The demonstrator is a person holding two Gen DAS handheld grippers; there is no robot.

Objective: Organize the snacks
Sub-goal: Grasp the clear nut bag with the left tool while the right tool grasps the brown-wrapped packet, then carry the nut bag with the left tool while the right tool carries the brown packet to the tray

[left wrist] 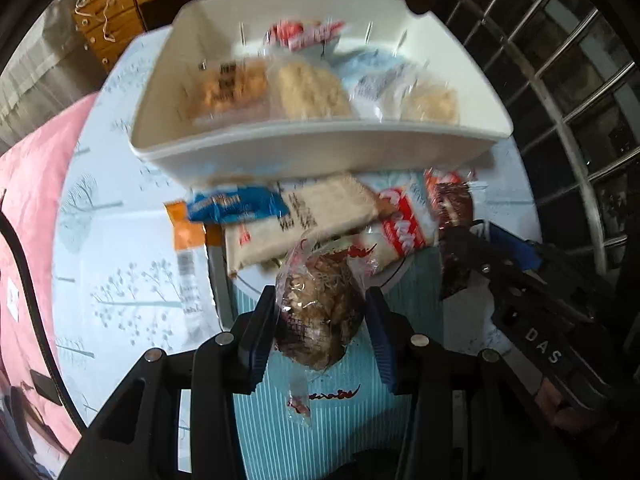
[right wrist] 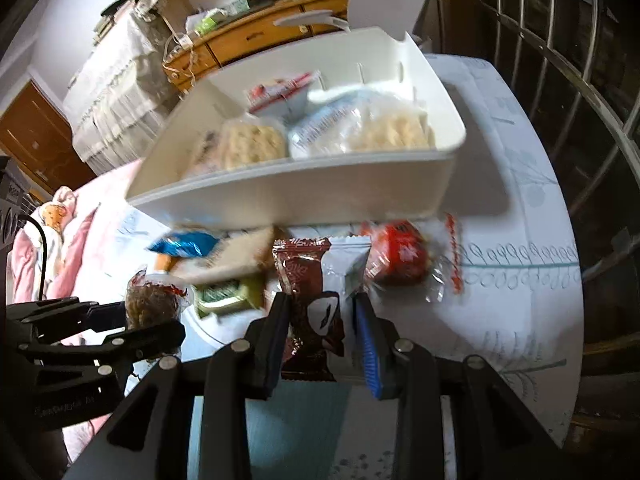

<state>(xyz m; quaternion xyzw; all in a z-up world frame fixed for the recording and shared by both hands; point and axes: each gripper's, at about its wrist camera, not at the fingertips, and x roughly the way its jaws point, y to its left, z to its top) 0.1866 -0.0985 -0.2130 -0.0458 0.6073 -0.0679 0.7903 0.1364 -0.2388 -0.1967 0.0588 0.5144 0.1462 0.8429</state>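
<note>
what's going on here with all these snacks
A person is sorting snacks into a white bin with two handheld claws. The left claw is closed on a clear-wrapped brown snack, and the right claw grips a brown and white packet. Several packets already lie in the bin, while others, including a red-wrapped snack, wait on the table in front of it.

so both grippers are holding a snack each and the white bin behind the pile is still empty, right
Not quite: the white bin is not empty. The right wrist view shows several cracker packets already inside it. The rest holds: left gripper grips a clear-wrapped snack, right gripper a brown packet.
</note>
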